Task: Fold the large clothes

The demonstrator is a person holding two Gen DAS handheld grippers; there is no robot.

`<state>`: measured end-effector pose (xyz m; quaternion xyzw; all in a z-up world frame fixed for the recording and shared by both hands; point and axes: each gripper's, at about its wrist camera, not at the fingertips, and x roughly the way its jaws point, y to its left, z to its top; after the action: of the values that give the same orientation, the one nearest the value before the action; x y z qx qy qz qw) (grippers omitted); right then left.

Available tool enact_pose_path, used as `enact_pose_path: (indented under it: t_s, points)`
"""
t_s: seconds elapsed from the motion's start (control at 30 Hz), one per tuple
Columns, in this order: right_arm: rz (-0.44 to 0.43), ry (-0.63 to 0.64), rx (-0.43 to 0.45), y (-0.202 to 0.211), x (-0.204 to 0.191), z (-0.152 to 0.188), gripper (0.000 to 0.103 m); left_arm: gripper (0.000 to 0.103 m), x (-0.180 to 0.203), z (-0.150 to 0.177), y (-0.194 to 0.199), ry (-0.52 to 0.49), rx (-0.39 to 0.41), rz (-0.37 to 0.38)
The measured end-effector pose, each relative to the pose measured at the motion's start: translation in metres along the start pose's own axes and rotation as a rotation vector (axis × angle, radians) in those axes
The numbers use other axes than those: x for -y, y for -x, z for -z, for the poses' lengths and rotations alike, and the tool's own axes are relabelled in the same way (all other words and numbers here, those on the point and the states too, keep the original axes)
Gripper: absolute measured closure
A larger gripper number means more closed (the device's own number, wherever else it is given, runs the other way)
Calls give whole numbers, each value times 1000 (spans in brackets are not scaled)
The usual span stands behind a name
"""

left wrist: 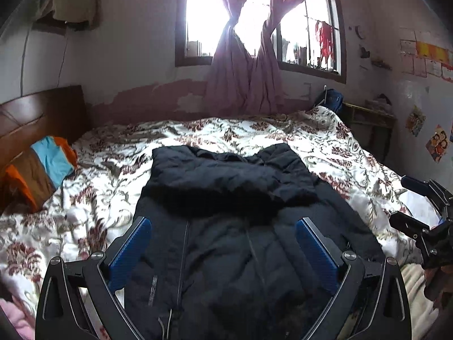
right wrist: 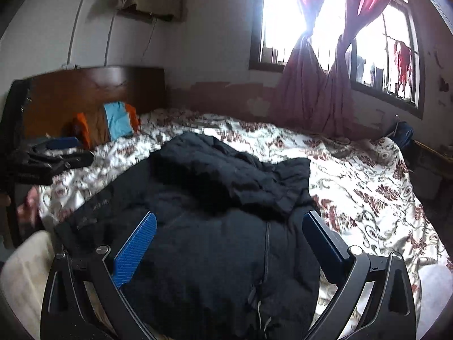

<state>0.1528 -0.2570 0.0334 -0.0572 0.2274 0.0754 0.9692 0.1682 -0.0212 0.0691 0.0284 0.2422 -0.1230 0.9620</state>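
A large black padded jacket (left wrist: 226,221) lies spread on the floral bedspread (left wrist: 99,170), zip side up, with its hood or upper part bunched toward the far end. My left gripper (left wrist: 223,223) hovers open over the jacket's middle, its blue pads wide apart with nothing between them. In the right wrist view the same jacket (right wrist: 212,226) fills the foreground, and my right gripper (right wrist: 229,221) is also open above it, empty. The right gripper (left wrist: 424,212) also shows at the far right edge of the left wrist view, and the left gripper (right wrist: 56,158) at the left of the right wrist view.
A wooden headboard (right wrist: 85,93) stands at the left with an orange, brown and blue pillow (right wrist: 113,121) against it. A window with tied pink curtains (left wrist: 246,70) is behind the bed. A small table (left wrist: 368,119) sits beyond the bed's far right corner.
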Motion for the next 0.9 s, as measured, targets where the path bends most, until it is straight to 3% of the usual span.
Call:
enact_pose_path:
  t_s: [0.33, 0.7, 0.9]
  points:
    - [6, 108, -188, -11, -7, 45, 2, 1, -21, 56, 1, -69, -104, -30]
    - [-33, 235, -423, -32, -18, 91, 2, 1, -14, 113, -9, -212, -260, 15]
    - [-30, 318, -494, -41, -35, 108, 2, 1, -7, 138, -16, -301, -359, 61]
